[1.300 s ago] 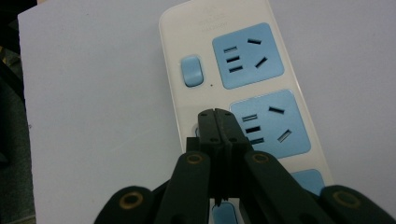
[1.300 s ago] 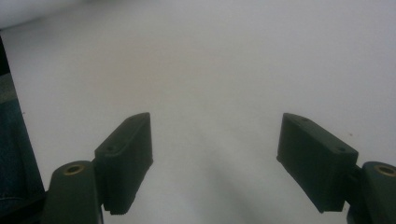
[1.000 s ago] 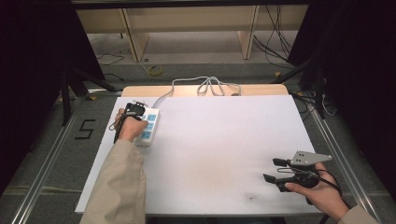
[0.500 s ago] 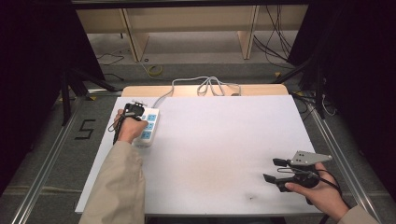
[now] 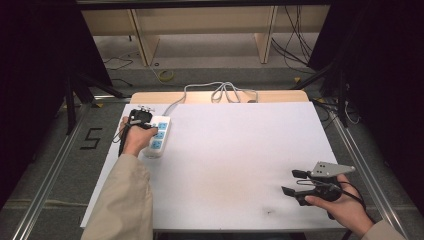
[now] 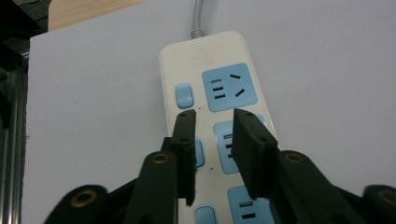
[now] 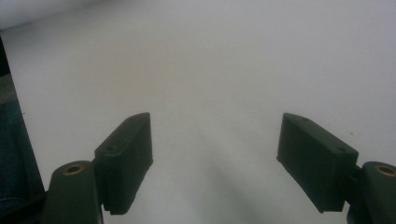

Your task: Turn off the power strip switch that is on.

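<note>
A white power strip (image 5: 159,135) with blue sockets and blue switches lies at the table's left edge, its grey cable (image 5: 220,90) running off the far side. My left gripper (image 5: 141,116) hovers over the strip, pointing away from me. In the left gripper view the strip (image 6: 224,88) lies under my left gripper (image 6: 215,116); its jaws have just been opening and stand a little apart with nothing between them. My right gripper (image 5: 291,182) rests low at the front right, pointing left. It (image 7: 217,140) is wide open over bare white surface.
The white tabletop (image 5: 240,150) sits on a wooden board that shows along the far edge. Metal rails run along both sides. A "5" (image 5: 91,139) is marked on the floor at the left. Shelf legs and loose cables lie beyond the table.
</note>
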{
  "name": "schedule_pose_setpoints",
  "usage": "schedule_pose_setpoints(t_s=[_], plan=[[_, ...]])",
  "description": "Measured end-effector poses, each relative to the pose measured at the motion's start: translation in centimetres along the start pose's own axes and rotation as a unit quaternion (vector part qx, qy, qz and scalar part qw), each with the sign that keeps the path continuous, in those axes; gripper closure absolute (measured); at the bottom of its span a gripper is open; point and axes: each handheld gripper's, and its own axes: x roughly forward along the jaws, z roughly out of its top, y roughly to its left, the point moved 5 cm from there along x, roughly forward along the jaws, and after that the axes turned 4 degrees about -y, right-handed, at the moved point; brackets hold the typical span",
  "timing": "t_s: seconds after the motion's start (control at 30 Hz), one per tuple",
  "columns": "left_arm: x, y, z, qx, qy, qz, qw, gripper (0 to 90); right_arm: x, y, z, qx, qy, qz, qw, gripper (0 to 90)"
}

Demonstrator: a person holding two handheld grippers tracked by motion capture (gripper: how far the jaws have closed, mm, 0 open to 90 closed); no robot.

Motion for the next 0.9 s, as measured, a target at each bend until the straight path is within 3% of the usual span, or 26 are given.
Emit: schedule_pose_setpoints(t_s=[0.1, 0.23, 0.5, 0.8, 0.9], plan=[[-0.3, -0.1, 0.3, -0.01, -0.018, 0.002, 0.9998, 59.8, 0.0, 0.0, 0.0, 0.0, 0.0, 0.0, 1.0, 26.7], [-0.6, -0.6, 0.4, -0.014, -0.027, -0.011, 0.9995, 49.1, 0.0, 0.0, 0.0, 0.0, 0.0, 0.0, 1.0, 26.7], [-1.2, -1.5, 0.4, 0.017, -0.029, -0.021, 0.9992, 36.3, 0.0, 0.0, 0.0, -0.001, 0.002, 0.0, 1.0, 26.5], [-1.9, -2.7, 0.4, 0.021, -0.039, -0.046, 0.998, 32.6, 0.0, 0.0, -0.1, -0.001, 0.003, 0.001, 1.0, 26.5], [-2.2, -3.5, 0.1, 0.038, -0.039, -0.053, 0.9971, 30.6, 0.0, 0.0, -0.1, -0.001, 0.002, 0.001, 1.0, 26.5]])
